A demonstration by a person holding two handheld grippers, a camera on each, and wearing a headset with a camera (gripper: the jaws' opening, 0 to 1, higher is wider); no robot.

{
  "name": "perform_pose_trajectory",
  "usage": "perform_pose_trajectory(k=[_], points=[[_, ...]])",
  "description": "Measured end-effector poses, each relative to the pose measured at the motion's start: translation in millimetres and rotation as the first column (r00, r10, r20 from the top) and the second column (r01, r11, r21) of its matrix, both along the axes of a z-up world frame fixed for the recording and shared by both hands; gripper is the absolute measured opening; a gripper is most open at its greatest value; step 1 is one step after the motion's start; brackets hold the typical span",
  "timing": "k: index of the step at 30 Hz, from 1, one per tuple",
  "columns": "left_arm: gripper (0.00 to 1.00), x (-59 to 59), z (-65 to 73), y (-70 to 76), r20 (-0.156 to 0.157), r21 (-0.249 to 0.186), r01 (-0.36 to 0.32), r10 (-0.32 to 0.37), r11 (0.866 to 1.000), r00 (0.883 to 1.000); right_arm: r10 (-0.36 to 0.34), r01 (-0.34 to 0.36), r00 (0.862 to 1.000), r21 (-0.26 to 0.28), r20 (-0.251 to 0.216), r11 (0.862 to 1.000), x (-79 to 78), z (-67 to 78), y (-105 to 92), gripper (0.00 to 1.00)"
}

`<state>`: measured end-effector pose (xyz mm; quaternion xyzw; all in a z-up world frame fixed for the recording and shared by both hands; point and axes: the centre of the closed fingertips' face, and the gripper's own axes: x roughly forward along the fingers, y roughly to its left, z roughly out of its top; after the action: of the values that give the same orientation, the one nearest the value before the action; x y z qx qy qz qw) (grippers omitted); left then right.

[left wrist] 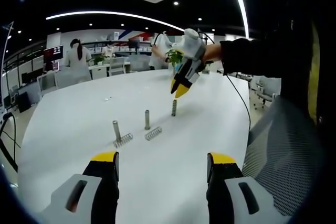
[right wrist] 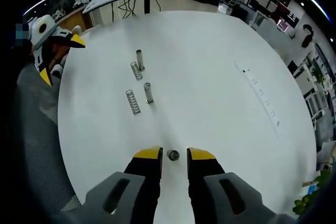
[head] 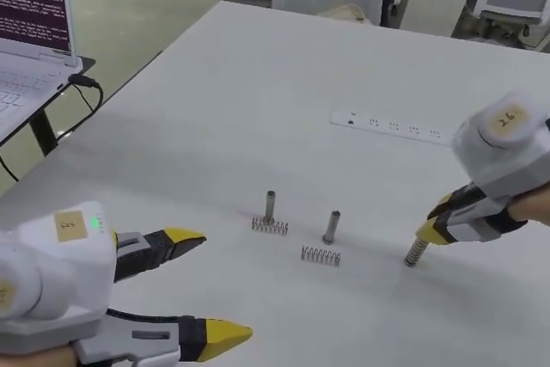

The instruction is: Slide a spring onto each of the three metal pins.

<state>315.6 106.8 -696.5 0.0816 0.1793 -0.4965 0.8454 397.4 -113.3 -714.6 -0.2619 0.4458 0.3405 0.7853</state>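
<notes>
In the head view, your left gripper [head: 206,284] hangs low at the near edge of the table [head: 258,75]. Its jaws are wide apart and hold nothing. Your right gripper [head: 430,231] sits just above the right-hand pin [head: 416,253], which already wears a spring. The left pin [head: 270,205] and the middle pin [head: 332,226] stand bare. The left spring [head: 269,226] lies at the foot of the left pin, and the middle spring [head: 320,255] lies just in front of the middle pin.

In the left gripper view, your own jaws stand apart, with both loose springs ahead between them.

In the right gripper view, the jaws have a narrow gap between them. They sit astride the top of the right-hand pin and do not seem to touch it.

The springs look like light, thin wire coils, so they will probably roll or squash easily. Pinch one gently across its coils near one end, and leave the other end open for the pin.
</notes>
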Motion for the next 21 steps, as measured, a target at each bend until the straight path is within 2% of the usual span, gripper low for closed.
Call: perform_pose_trajectory(k=[5, 13, 21], points=[[0.64, -0.9, 0.6, -1.8, 0.002, 0.001, 0.005, -0.005, 1.0, 1.0, 0.013, -0.013, 1.0, 0.016, 0.02, 1.0, -2.7, 7.4, 7.5, 0.16], [0.63, -1.5, 1.5, -1.9, 0.004, 0.003, 0.008, -0.008, 1.0, 1.0, 0.048, -0.051, 0.997, 0.066, 0.055, 0.997, -9.6, 17.6, 30.8, 0.16], [0.63, -1.5, 3.1, -1.0, 0.009, 0.005, 0.006, -0.006, 1.0, 1.0, 0.071, -0.079, 0.995, 0.118, 0.071, 0.99, -14.4, 15.8, 51.3, 0.16]])
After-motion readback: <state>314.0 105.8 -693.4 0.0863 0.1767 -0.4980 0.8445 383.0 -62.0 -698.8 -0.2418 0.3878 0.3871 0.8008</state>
